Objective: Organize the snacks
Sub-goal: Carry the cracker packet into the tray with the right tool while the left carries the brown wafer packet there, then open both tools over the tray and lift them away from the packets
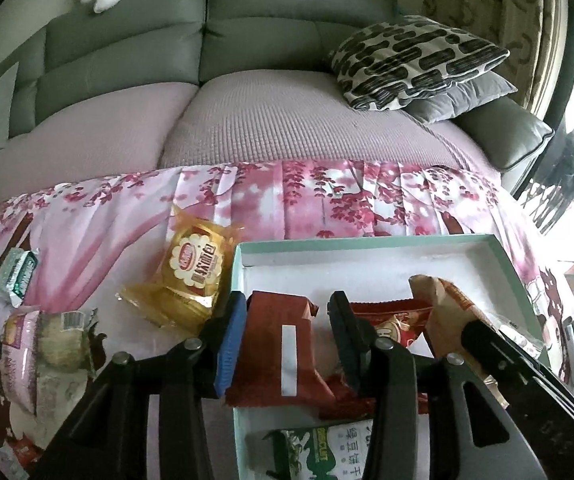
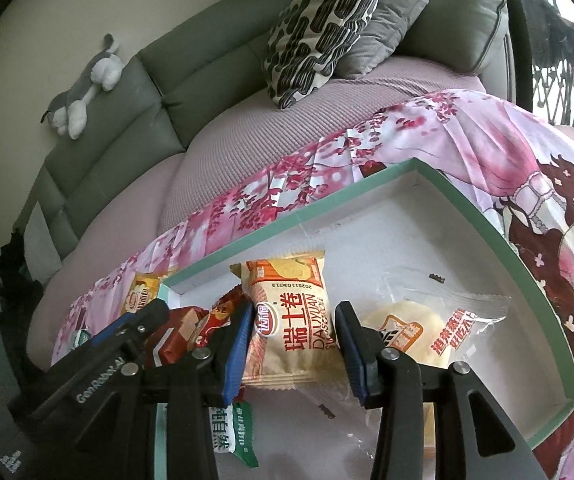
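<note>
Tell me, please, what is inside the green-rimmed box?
Inside the green-rimmed box lie a Swiss roll packet, a clear-wrapped cake, a brown-red packet, a red packet and a green-white biscuit packet. The hand-held grippers cover the near part.

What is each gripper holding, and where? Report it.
Left gripper: red-brown foil snack packet, jaws apparently pinching its long sides. Right gripper: beige plastic Swiss-roll packet, jaws on its long sides, toward its near end.
</note>
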A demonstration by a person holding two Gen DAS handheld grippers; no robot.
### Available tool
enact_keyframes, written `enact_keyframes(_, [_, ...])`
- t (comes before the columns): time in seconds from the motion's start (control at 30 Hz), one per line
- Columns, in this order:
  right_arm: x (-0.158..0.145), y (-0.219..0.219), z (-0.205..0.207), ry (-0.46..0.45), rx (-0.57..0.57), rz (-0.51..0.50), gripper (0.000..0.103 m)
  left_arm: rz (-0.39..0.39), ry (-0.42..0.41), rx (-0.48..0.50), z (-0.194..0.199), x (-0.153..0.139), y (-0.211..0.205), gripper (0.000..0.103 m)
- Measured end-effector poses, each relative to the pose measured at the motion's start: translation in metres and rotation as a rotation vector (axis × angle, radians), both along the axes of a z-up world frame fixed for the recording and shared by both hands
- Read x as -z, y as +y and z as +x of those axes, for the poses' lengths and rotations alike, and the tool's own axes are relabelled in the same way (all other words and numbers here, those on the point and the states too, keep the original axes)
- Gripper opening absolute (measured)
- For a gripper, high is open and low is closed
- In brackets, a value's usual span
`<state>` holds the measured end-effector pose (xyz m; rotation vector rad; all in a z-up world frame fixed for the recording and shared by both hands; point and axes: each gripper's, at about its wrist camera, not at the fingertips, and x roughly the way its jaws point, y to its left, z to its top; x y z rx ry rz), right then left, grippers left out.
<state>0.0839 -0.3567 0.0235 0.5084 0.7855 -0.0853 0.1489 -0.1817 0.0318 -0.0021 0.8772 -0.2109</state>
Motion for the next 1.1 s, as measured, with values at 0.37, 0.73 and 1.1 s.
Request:
enact_keyframes(0.37, [-0.011, 0.003, -0.003, 0.005, -0.013, -0.069, 0.060, 0.041, 0.013, -0.066, -0.002, -0.009, 0.010, 0.057])
enact_keyframes(0.73, [-0.016, 0.005, -0.004, 0.033, -0.010, -0.153, 0.079, 0.085, 0.009, -0.120, -0.001, -0.009, 0.019, 0.084])
enact_keyframes(1.1, [-0.014, 0.005, -0.004, 0.061, -0.005, -0.202, 0.089, 0.134, 0.017, -0.155, 0.003, -0.002, 0.023, 0.085])
